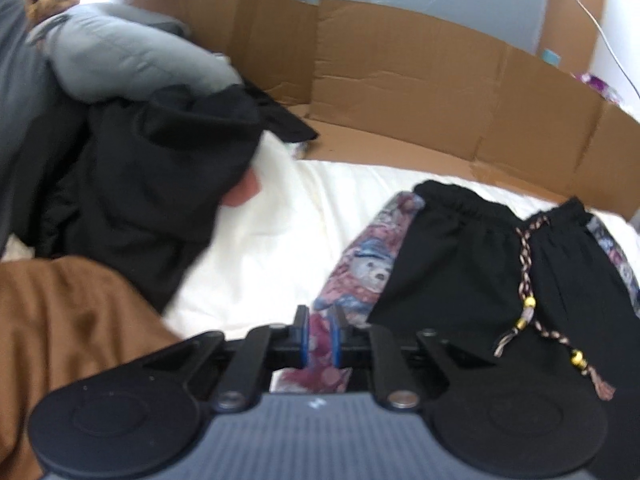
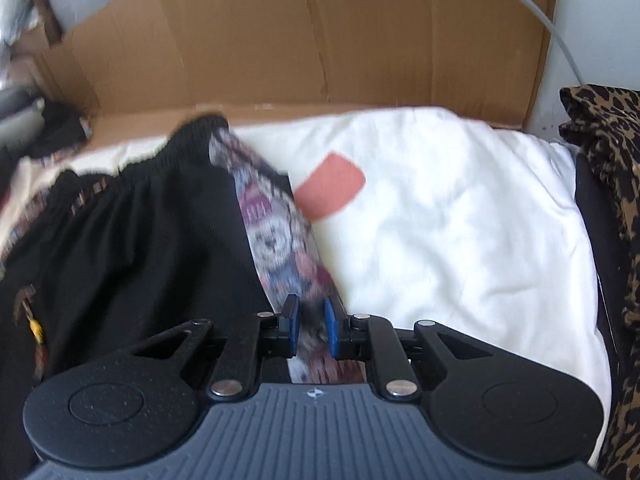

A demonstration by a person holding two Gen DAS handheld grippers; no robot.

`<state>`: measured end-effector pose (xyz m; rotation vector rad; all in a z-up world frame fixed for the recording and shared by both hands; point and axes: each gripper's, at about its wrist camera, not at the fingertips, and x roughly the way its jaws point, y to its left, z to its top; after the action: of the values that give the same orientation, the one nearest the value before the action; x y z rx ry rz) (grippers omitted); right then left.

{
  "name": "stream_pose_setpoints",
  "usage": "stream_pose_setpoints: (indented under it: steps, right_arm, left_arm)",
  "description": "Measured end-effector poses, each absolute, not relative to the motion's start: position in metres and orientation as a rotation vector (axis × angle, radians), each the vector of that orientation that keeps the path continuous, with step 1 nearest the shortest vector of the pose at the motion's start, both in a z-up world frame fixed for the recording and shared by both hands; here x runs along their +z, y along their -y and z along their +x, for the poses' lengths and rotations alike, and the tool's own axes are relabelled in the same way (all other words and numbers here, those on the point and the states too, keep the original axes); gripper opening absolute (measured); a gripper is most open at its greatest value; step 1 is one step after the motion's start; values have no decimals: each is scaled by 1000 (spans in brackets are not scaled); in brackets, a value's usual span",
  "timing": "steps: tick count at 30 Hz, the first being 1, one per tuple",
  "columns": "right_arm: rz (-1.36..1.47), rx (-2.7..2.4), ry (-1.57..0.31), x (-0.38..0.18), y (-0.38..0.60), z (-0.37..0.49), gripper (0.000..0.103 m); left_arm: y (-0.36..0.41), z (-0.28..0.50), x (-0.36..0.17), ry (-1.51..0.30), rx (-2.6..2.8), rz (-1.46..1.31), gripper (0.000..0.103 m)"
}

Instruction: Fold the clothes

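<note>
- Shorts (image 1: pixel 460 264), black with patterned side panels, lie on a white duvet (image 1: pixel 280 208); each gripper has one side panel between its blue pads.
- Left gripper (image 1: pixel 320 338): jaws narrow, apparently pinching the left panel, though blur hides the contact.
- Right gripper (image 2: pixel 312 326): jaws narrow around the right panel (image 2: pixel 280 248).
- Beaded drawstring (image 1: pixel 528 276) trails down from the waistband.
- Dark clothes pile (image 1: pixel 152 184) farther left.
- Cardboard (image 1: pixel 400 80) stands behind the bed.

Bright, soft daylight in both views; the white bedding (image 2: pixel 460 216) nearly blows out. Motion blur smears the shorts (image 2: pixel 132 236) (right view worst), fisheye bending the edges.
</note>
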<state>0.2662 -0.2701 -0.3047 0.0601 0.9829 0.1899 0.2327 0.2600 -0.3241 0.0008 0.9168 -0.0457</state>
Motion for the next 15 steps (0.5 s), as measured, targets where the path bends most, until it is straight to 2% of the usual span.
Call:
stream_pose_setpoints:
  steps: [6,15]
  right_arm:
    - [-41,212,-998,-307,272,235,19]
    - [-116,253,-1062,-308,295,176,19]
  left_arm:
    - [-256,235,-348,-974,-48,7,13]
    - [-263,183,-345,-1014,-70,91,13]
